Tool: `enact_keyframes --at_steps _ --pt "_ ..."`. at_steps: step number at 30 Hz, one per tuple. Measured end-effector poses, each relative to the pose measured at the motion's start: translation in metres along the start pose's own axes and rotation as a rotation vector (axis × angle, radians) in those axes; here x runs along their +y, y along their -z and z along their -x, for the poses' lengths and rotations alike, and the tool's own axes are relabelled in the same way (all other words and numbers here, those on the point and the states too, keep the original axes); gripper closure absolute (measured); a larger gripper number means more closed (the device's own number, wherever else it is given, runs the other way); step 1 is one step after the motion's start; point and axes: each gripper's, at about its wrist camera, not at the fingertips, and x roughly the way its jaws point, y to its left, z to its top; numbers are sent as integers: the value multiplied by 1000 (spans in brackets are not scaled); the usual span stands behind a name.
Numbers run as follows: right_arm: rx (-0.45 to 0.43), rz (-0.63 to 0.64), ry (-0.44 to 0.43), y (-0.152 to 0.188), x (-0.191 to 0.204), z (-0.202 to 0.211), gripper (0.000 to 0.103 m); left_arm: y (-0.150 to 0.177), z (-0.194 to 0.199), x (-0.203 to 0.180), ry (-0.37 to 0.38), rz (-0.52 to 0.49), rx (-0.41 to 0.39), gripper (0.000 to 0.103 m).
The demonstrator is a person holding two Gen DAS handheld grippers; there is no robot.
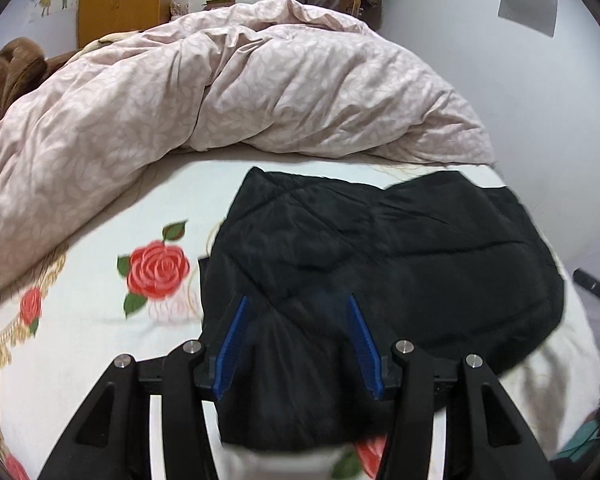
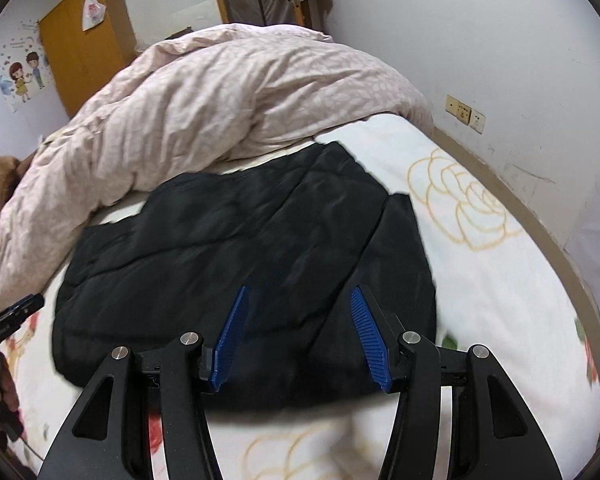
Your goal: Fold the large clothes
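With both my left gripper [image 1: 296,308] and right gripper [image 2: 300,300] spread empty above the folded black jacket [image 1: 380,248], I judge it needs tidying next.

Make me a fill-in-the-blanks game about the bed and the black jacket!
1. The jacket lying on the bed is ____ in colour.
2. The big flower printed on the sheet beside the jacket, in the left gripper's view, is a red ____.
3. The crumpled quilt behind the jacket is pale ____.
4. The ribbed pads on the right gripper are ____.

Missing words: black; rose; pink; blue
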Motion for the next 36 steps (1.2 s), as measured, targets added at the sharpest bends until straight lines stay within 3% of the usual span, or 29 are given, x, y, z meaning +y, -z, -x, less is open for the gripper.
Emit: enact_keyframes --at_steps 7,23,30,36 --pt "-22 12 -13 39 33 54 48 36 59 -19 22 1 -15 39" --pt "-37 70 -29 123 82 156 44 124 168 -38 -7 -29 -13 38" --pt "-21 111 -25 148 94 175 44 147 196 -41 20 -21 -21 31" --pt "-20 141 -25 157 102 181 44 155 198 -42 15 -20 -3 31"
